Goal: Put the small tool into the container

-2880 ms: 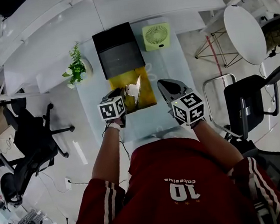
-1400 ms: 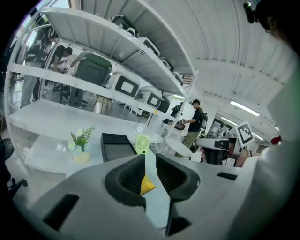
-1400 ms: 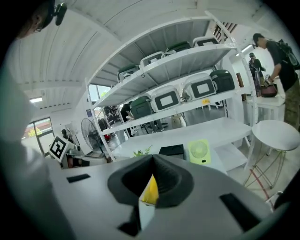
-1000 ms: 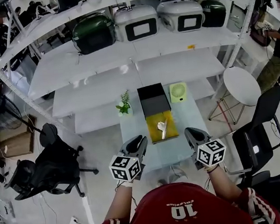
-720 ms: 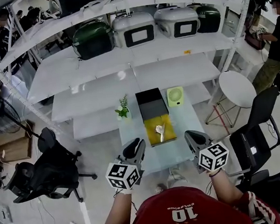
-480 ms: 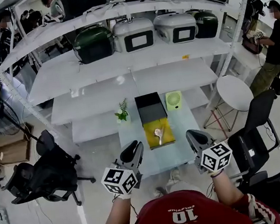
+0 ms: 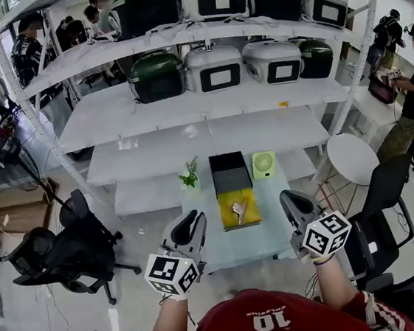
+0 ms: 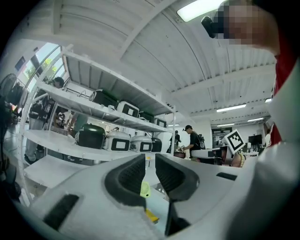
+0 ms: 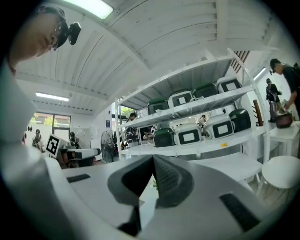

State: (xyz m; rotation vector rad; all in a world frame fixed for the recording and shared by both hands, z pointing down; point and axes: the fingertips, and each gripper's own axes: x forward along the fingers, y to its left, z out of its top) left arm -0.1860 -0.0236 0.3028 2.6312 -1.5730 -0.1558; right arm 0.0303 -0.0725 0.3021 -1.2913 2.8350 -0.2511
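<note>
The small silver tool [image 7: 239, 209] lies inside the yellow container [image 7: 228, 221] on the glass table [image 7: 256, 238], in front of a black box [image 7: 230, 172]. My left gripper [image 7: 192, 220] hangs at the table's near left edge, short of the container; its jaws stand a narrow gap apart with nothing between them. In the left gripper view the left gripper [image 8: 150, 158] shows that gap. My right gripper [image 7: 289, 197] is held at the near right edge. In the right gripper view the right gripper [image 9: 153, 160] has its pads meeting at the tips, empty.
A green fan [image 7: 263, 164] and a small plant [image 7: 189, 174] stand at the table's far end. White shelving [image 7: 185, 100] with green and white appliances rises behind. Black office chairs [image 7: 68, 251] stand left and right, with a round white table [image 7: 355, 157] at right. People stand at the far edges.
The head view has tilted up and back, showing more shelving. Both grippers have drawn back from the container toward the table's near edge. The tool stays in the yellow container.
</note>
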